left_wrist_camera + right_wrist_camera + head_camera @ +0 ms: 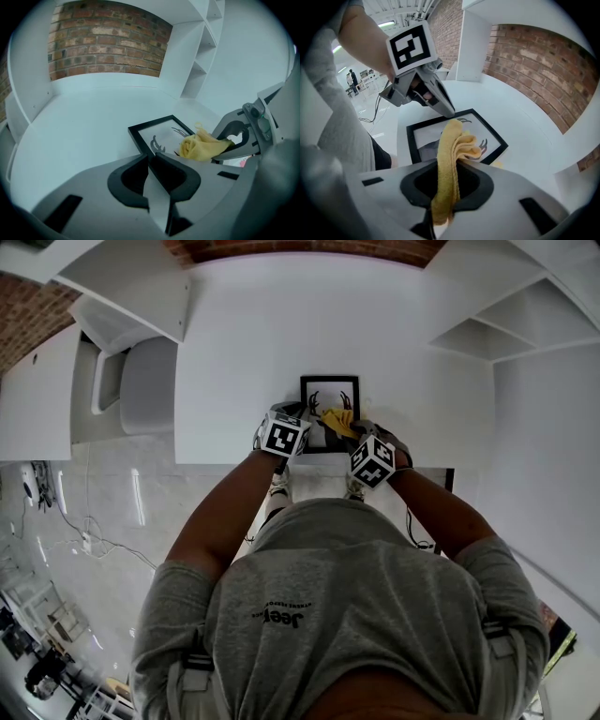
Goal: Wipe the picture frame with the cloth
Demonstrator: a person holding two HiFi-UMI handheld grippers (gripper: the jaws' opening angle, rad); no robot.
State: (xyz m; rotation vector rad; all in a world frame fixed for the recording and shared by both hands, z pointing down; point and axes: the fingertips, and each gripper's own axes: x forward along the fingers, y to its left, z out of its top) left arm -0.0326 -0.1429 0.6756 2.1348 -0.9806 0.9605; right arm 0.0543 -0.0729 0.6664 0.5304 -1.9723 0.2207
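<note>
One plush yellow cloth (452, 140) in right tongs (448, 165); rectangular black frame (410, 140).

- Desk top (244, 352): white, matt, and evenly lit.
- Wall (103, 42): red brick with pale mortar, standing behind the desk.
- Shelving (511, 329): white with open compartments, at the desk's right.
- Panel (122, 277): white and flat, overhanging at the left.
- Seat (148, 385): pale grey, probably a chair, just beside the desk's left edge.
- Floor (112, 502): light and glossy, showing reflections.
- Cables (94, 542): dark, trailing over the floor.
- Strip light (386, 23): on the ceiling of the space beyond.
</note>
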